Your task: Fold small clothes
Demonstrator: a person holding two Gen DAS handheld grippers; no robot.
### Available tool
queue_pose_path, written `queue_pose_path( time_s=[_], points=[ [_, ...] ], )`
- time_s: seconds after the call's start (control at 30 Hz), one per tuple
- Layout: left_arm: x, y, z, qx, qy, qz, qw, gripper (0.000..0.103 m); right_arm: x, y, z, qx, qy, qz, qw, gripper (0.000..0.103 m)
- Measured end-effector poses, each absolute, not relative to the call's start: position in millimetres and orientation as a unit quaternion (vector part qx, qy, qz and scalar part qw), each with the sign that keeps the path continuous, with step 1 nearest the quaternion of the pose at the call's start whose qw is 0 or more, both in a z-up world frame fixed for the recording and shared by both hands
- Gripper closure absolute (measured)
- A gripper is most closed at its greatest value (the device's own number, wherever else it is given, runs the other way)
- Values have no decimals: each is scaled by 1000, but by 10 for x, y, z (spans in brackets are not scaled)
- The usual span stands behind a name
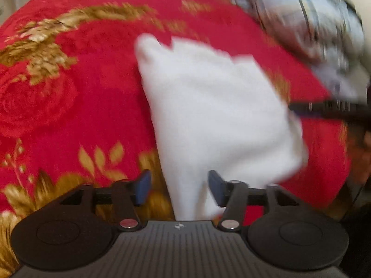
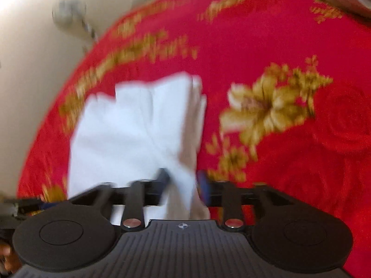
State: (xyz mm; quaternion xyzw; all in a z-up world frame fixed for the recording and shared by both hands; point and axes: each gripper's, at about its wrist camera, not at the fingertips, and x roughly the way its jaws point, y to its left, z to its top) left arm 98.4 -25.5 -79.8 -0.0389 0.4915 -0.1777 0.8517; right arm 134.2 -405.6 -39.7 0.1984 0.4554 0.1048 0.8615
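Spanning a strip of white garment [image 1: 215, 106] without pinching it, the left gripper [image 1: 179, 187] has its fingers spread, gaps visible on both sides. Right gripper [image 2: 183, 185] fingers also apart around the cloth's near corner; blur hides any pad contact, looks released. Garment lies on the red floral blanket [image 1: 81, 106], already doubled into a rough stacked rectangle, edges uneven. Judging: fold mostly done, squaring or one more fold left. Patterned cloth heap [image 1: 313, 23] at far edge, probably waiting. No containers visible.
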Motion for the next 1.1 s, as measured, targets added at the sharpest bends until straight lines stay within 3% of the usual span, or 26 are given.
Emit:
queue_pose_path(
  time_s=[0.03,0.23,0.47,0.5,0.53,0.63,0.67,1.0,1.1],
  points=[
    [1057,-201,-766,-60,482,-168,858,35,1375,-4047,-371,199,443,96,869,42],
    [1630,-8,-873,-211,467,-145,846,35,1653,-3988,-560,227,464,66,854,42],
    [2010,-186,-1283,-262,491,-154,817,31,1844,-3871,-792,241,484,55,840,41],
    [2021,-230,-1275,-258,489,-154,819,31,1856,-3867,-809,245,482,57,839,47],
    [2025,-271,-1265,-248,487,-149,824,36,1865,-3864,-819,250,480,62,839,63],
    [2005,-338,-1186,-207,479,-159,838,71,1872,-3827,-782,256,469,72,842,77],
    [1976,-325,-1114,-200,472,-166,842,73,1869,-3805,-749,252,464,73,846,78],
    [1604,583,-101,-152,390,-132,899,73,1926,-3091,-291,262,377,190,868,82],
    [1505,1023,19,-162,375,-108,906,66,1965,-2734,-175,250,353,235,870,82]
  ],
)
